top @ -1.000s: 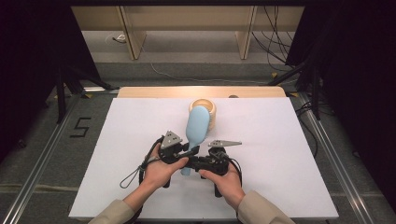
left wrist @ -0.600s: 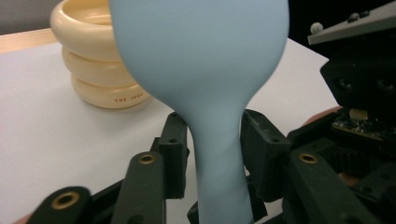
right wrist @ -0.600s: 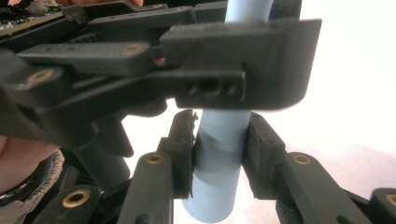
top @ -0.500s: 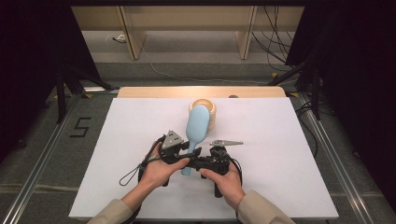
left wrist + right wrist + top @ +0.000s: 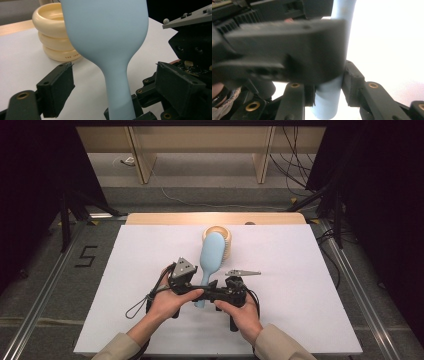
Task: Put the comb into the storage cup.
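A pale blue hairbrush [image 5: 212, 254] lies on the white tabletop [image 5: 310, 285] with its smooth back up, its handle pointing toward the person and its broad head reaching away, where it overlaps the cream ring stack [image 5: 223, 236] standing near the far edge. In the left gripper view the stack [image 5: 53, 37] shows as three rounded rings one upon another, just behind and beside the brush head [image 5: 105, 32]. The left gripper [image 5: 192, 282] sits at the handle from the left side; its jaws have just been opening and now stand apart on either side of the handle, which passes between them without either pad pressing on it. The right gripper [image 5: 220, 295] meets the handle from the other side, lower down near its end, and in the right gripper view its jaws are clamped on the blue handle [image 5: 329, 97], one pad on each side. Both hands, the left hand [image 5: 167, 302] and the right hand [image 5: 240, 312], rest close together at the near middle of the tabletop, with beige sleeves entering from the bottom edge.
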Demonstrator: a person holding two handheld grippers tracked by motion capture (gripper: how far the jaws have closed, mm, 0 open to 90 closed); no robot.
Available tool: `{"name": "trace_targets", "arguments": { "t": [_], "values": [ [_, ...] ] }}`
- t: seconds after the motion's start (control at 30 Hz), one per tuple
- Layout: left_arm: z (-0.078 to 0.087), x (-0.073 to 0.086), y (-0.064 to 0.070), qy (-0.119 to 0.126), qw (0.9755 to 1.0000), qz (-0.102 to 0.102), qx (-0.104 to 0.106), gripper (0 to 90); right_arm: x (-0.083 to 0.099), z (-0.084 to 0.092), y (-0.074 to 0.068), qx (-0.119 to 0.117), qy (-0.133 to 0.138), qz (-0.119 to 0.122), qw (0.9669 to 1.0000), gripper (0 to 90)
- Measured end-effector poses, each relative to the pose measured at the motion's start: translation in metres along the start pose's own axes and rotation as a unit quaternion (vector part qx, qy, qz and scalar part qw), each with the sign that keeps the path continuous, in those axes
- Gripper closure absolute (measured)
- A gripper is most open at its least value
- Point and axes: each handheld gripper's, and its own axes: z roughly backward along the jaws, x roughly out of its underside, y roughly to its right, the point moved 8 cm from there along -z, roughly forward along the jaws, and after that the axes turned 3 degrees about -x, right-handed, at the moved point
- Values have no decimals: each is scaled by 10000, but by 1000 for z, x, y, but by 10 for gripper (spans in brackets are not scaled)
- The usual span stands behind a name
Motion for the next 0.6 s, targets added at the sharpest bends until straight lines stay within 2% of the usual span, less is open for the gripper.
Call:
{"name": "trace_targets", "arguments": {
  "t": [0.2, 0.27, 0.3, 0.33, 0.6],
  "values": [
    [5, -5, 0, 6, 10000, -33, -26, 62, 0, 0, 1, 19, 0, 5, 10000, 672],
    [5, -5, -1, -35, 10000, -25, -29, 0, 0, 0, 1, 23, -7, -1, 10000, 672],
    [5, -5, -1, -52, 10000, -20, -37, 0, 1, 0, 1, 21, -10, -3, 10000, 672],
    [5, -4, -2, -74, 9999, -108, -76, 0, 1, 0, 1, 23, -12, -9, 10000, 672],
    [7, -7, -4, -15, 9998, -176, -100, 0, 1, 0, 1, 31, -24, -7, 10000, 672]
  ]
}}
